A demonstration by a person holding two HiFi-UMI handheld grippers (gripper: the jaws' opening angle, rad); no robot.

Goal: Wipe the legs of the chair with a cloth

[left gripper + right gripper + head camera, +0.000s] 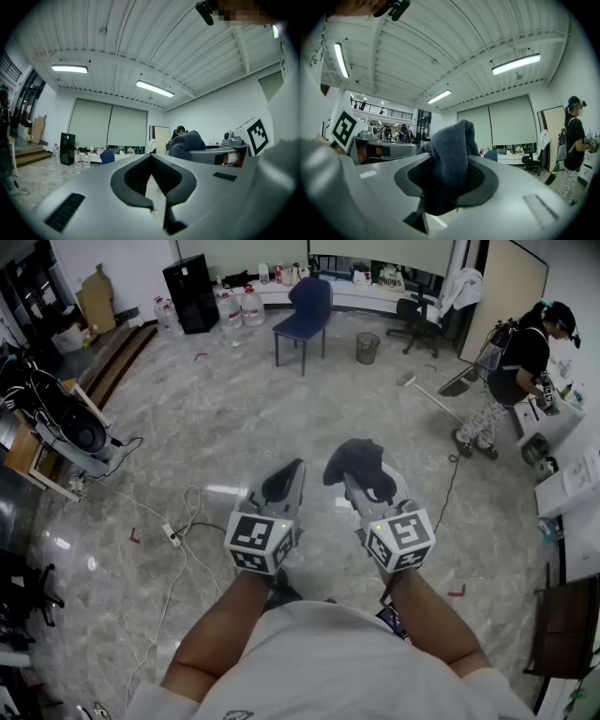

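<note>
The right gripper (364,486) clamps a dark grey cloth (354,457). The left gripper (284,486) has its jaws pressed together, empty. Both are well apart from the blue chair (305,310).

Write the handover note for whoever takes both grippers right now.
Left gripper: shut, nothing between its jaws.
Right gripper: shut on the dark cloth, which bunches up above the jaws.
Blue chair: stands across the floor near the far counter, well away from both grippers.
Done: cloth is in hand.
Left: go to the chair and wipe each leg; no wiping is under way.
</note>
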